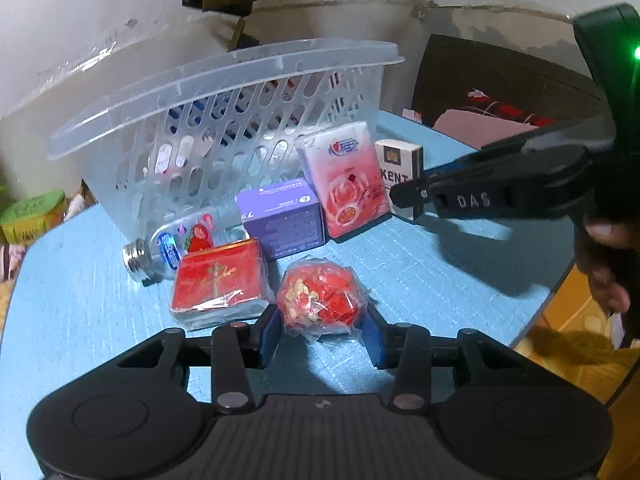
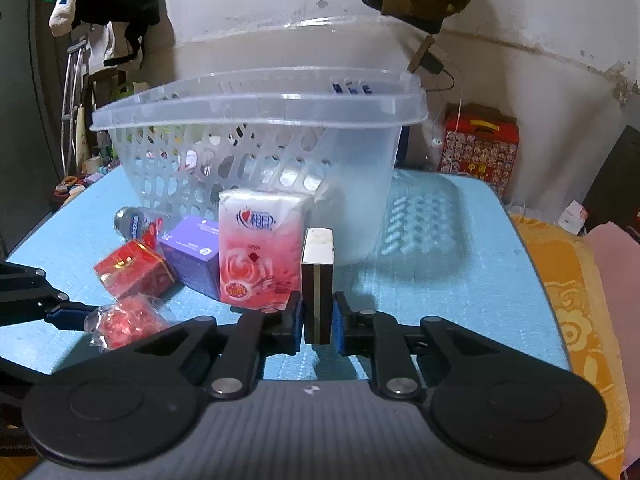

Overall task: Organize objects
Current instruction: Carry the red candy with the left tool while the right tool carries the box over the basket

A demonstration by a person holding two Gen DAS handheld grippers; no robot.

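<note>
A clear plastic basket (image 1: 224, 92) stands at the back of the blue table (image 1: 440, 280); it also shows in the right wrist view (image 2: 256, 120). In front of it are a small bottle (image 1: 176, 248), a red box (image 1: 220, 280), a purple box (image 1: 280, 220), a pink tissue pack (image 1: 344, 176) and a Kent cigarette pack (image 1: 400, 168). My left gripper (image 1: 322, 330) is closed around a red wrapped candy ball (image 1: 320, 300) on the table. My right gripper (image 2: 318, 320) is shut on the upright Kent cigarette pack (image 2: 317, 280).
A red printed carton (image 2: 478, 148) stands by the wall at the back right. A yellow patterned cloth (image 2: 576, 320) lies to the right of the table. Clothes hang at the back left. A green tin (image 1: 32, 216) sits off the table's left edge.
</note>
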